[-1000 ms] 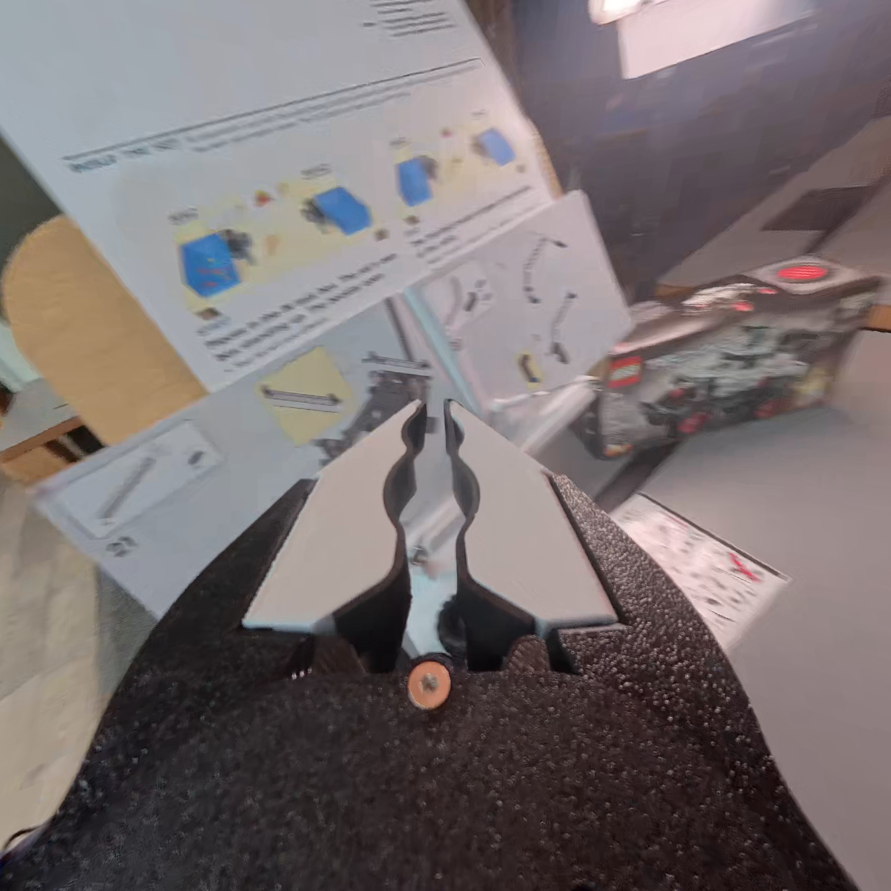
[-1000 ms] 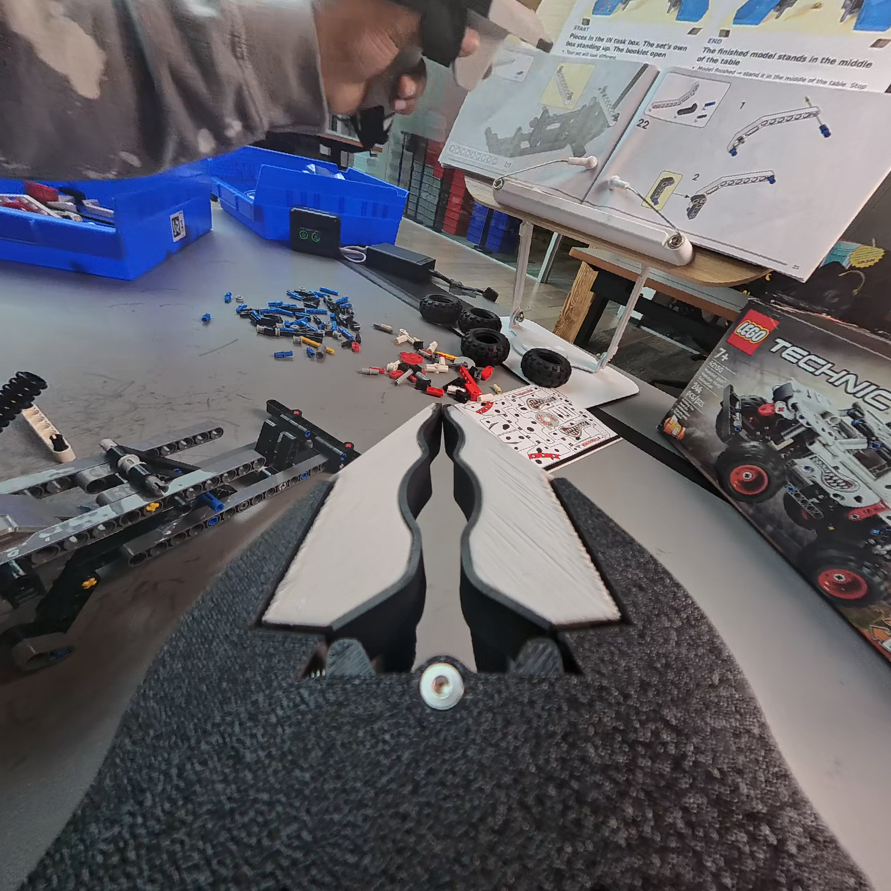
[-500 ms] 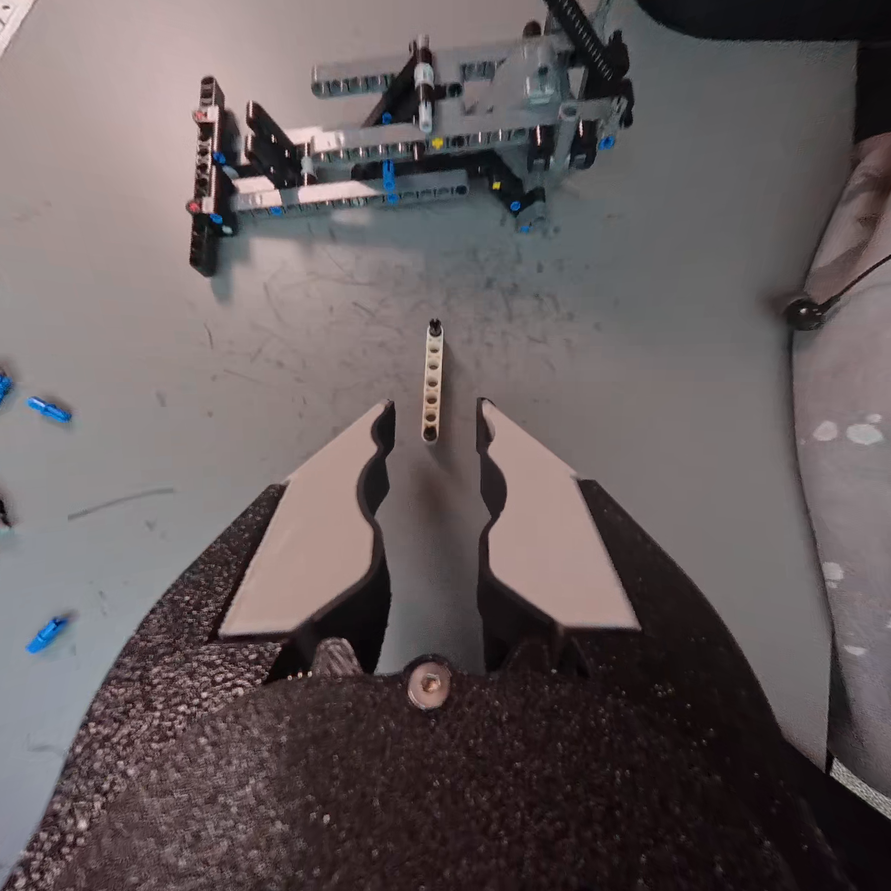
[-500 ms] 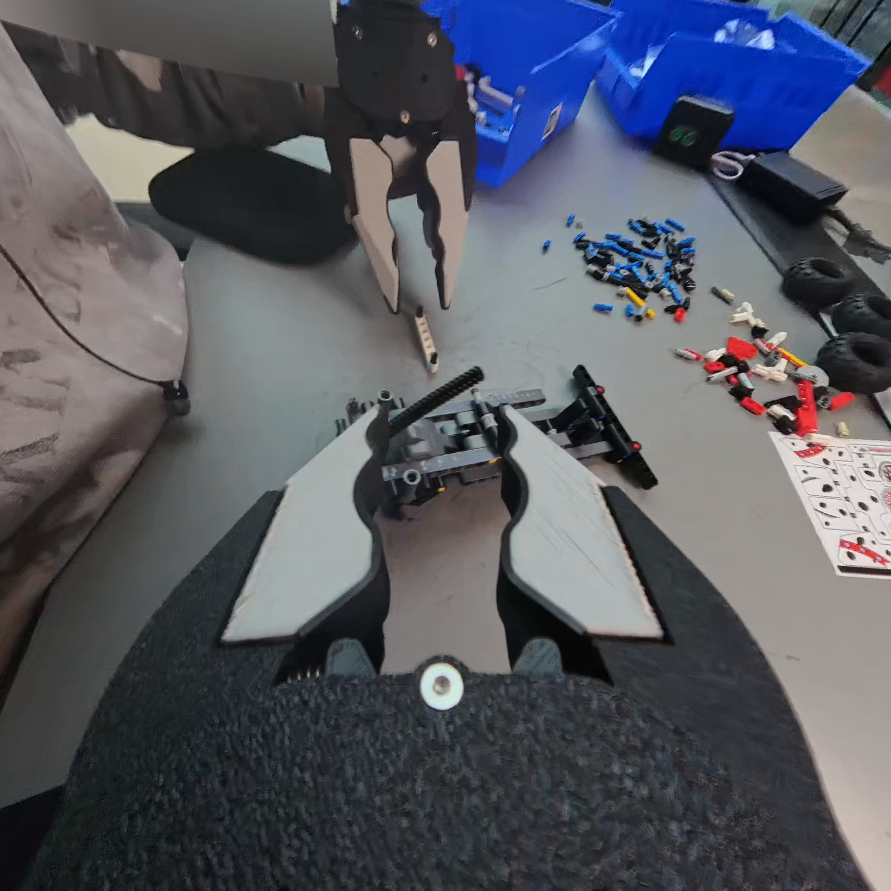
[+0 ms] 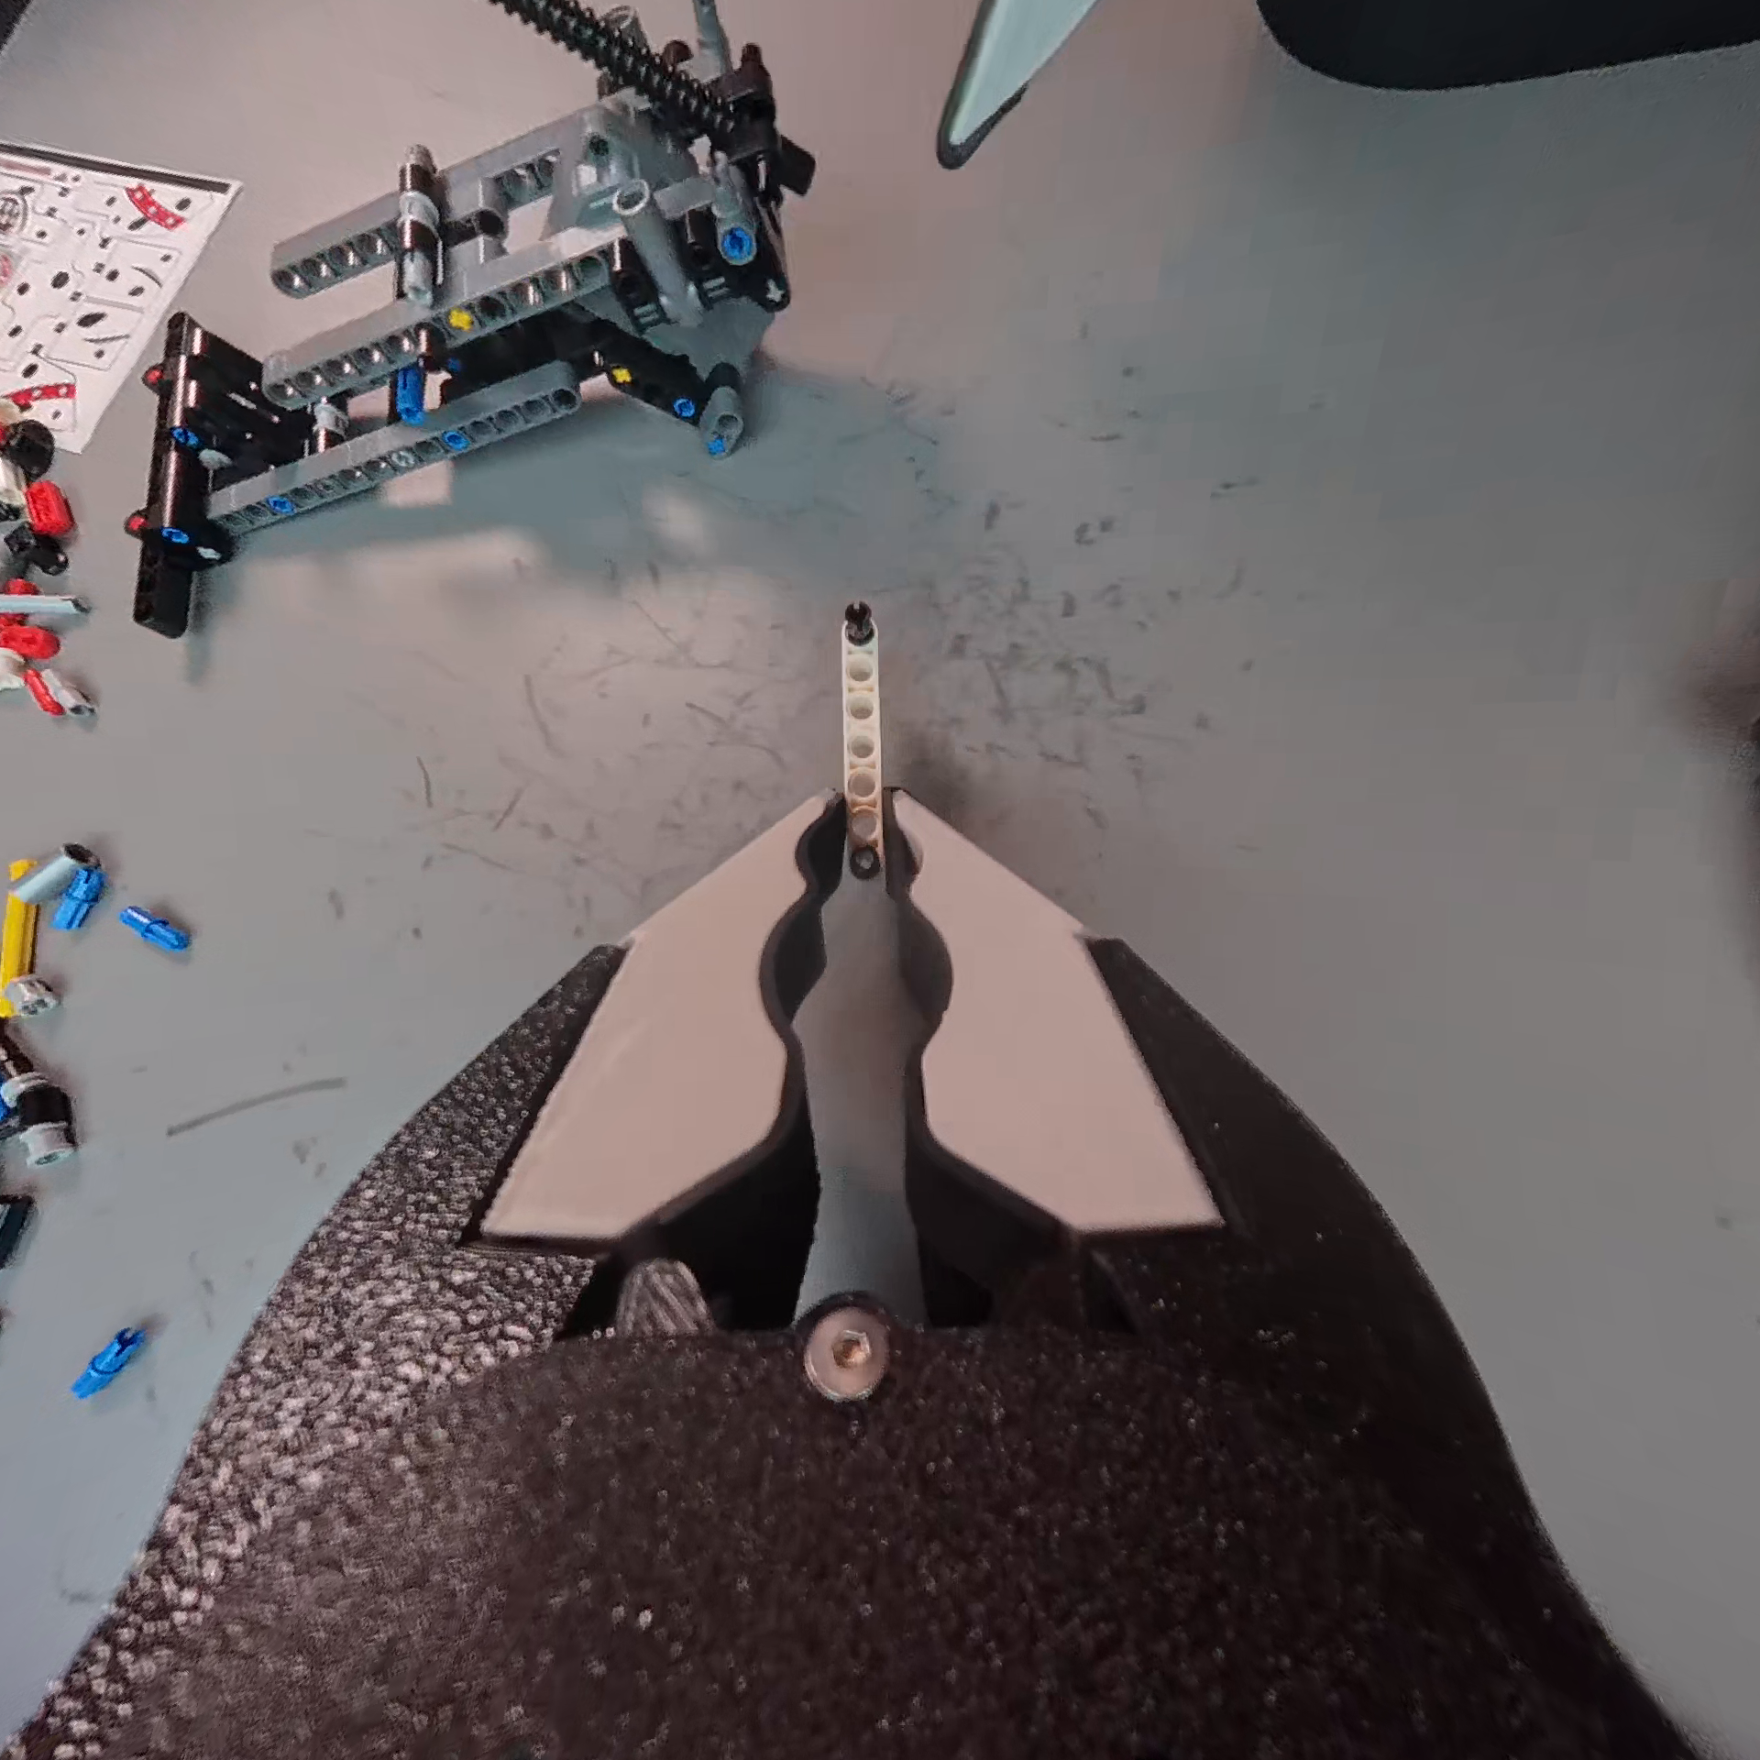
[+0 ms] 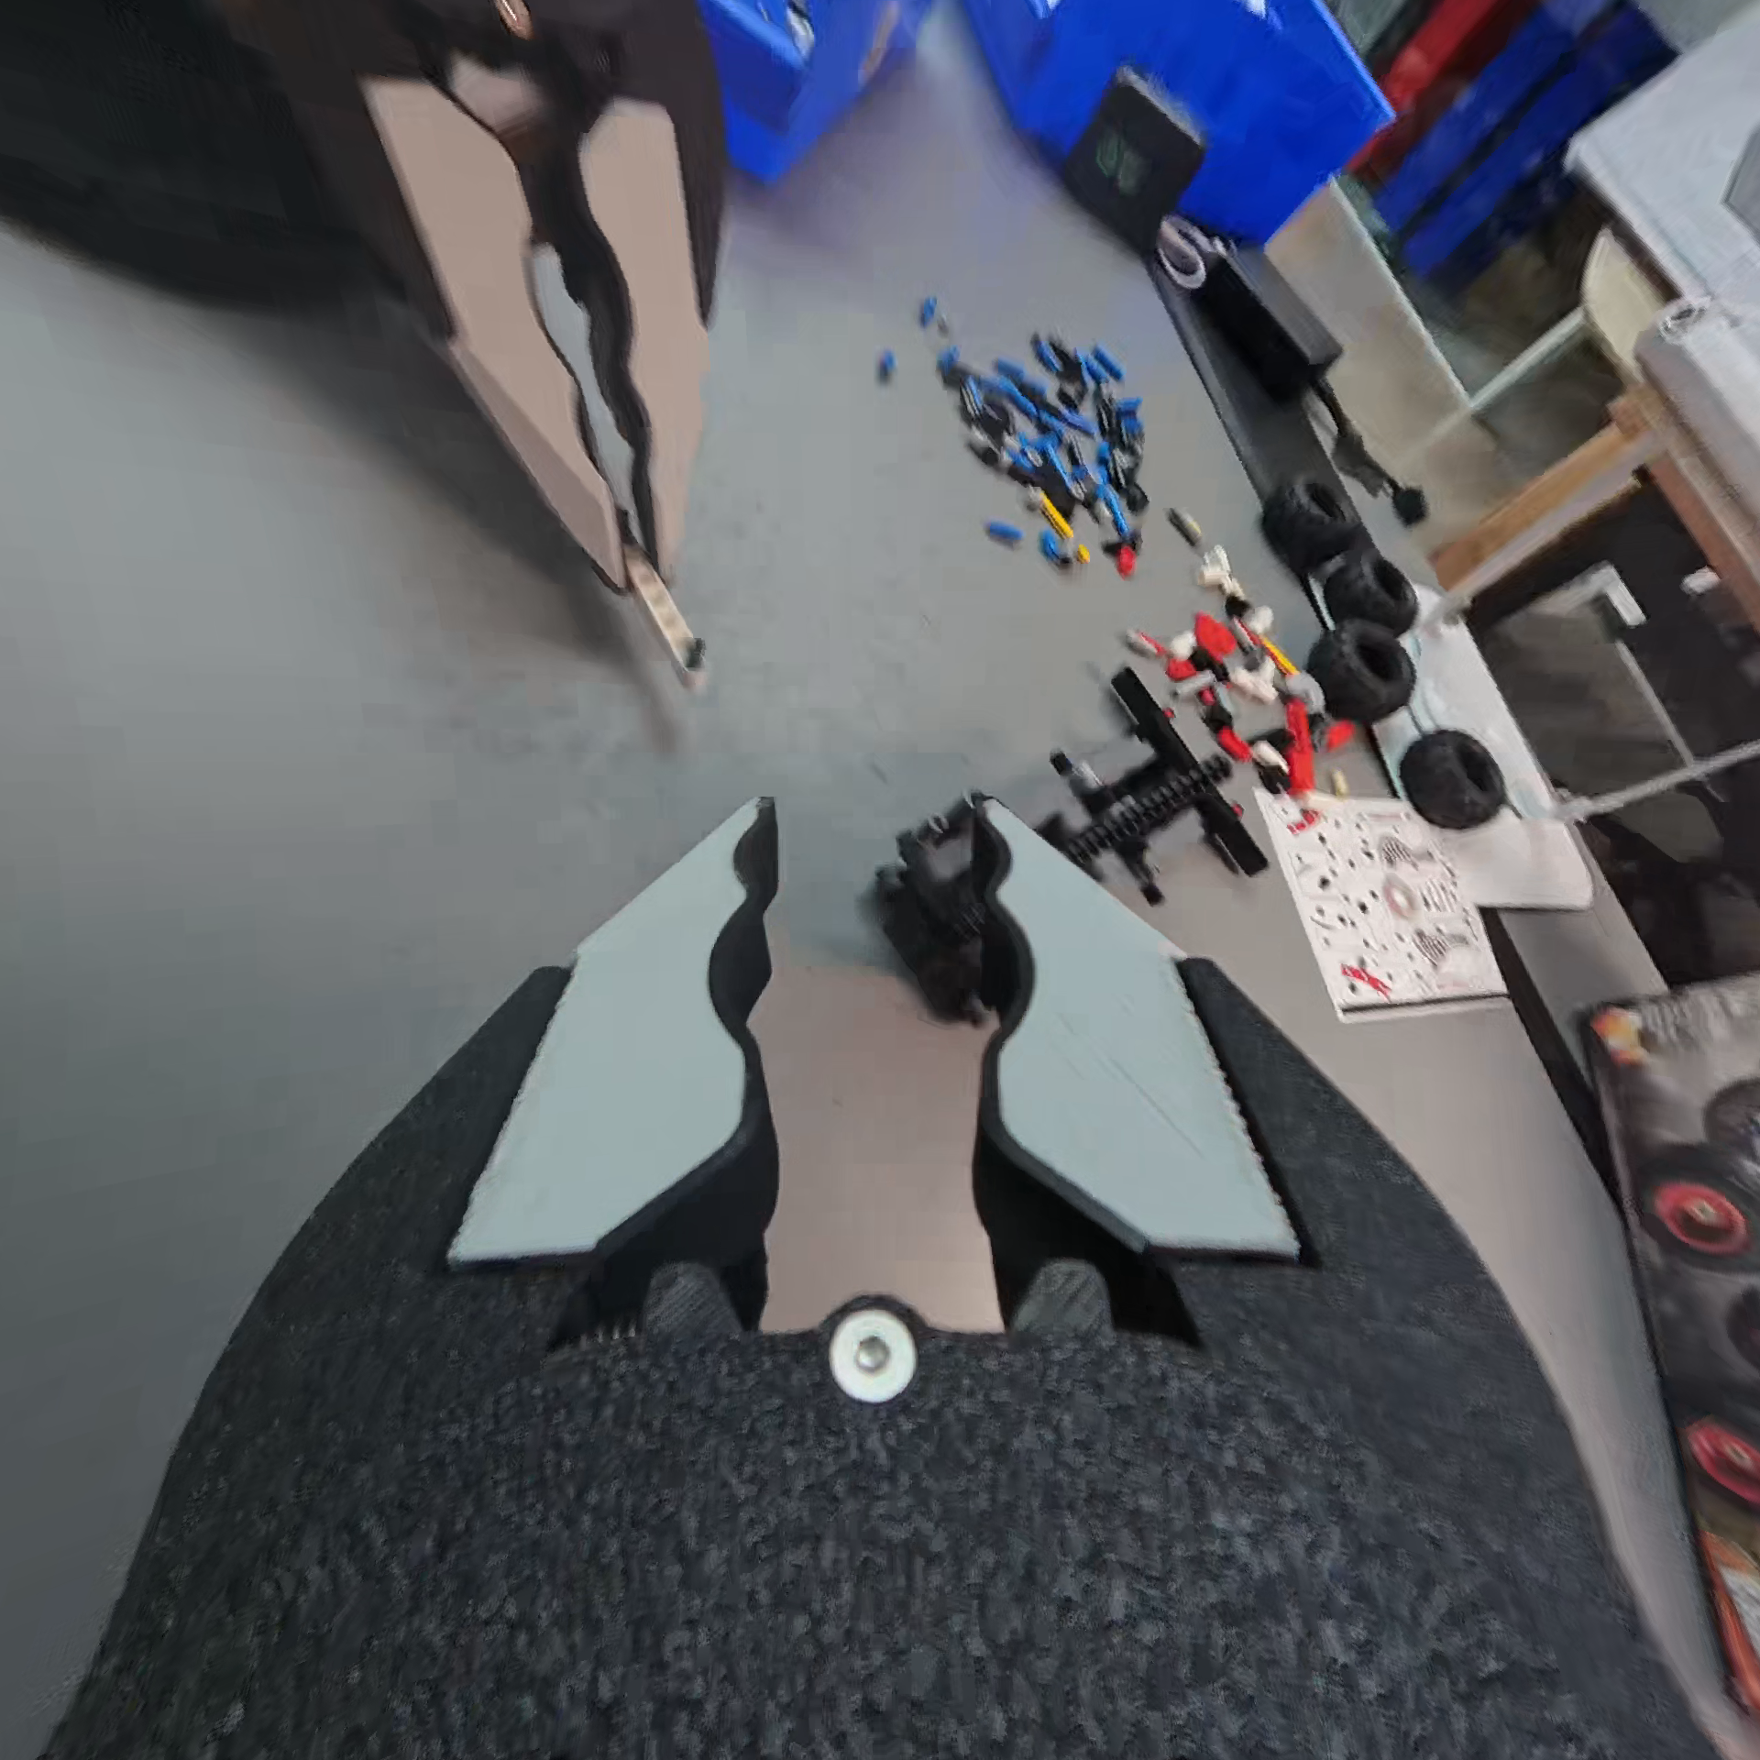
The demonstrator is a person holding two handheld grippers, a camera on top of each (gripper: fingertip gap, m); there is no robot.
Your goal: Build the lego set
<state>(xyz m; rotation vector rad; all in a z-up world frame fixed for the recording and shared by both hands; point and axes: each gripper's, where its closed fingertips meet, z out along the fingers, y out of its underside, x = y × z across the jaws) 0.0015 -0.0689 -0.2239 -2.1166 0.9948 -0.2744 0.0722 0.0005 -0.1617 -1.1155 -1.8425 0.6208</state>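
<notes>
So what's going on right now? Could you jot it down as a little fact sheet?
left gripper: jaws shut on one end of the white beam
white beam: long, with holes, black pin at its far tip
right gripper: jaws open, empty, above the table
half-built frame: grey and black, lying on the table
loose parts: blue pile, red and white pile
tyres: four, black, at the table edge

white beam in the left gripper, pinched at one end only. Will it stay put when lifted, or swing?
The white beam looks like stiff plastic, so it should not sag. The left gripper clamps only its near end, with most of its length sticking out, so it may pivot if bumped. It is thin and full of holes, so probably very light. The black pin at its tip could snag.
</notes>
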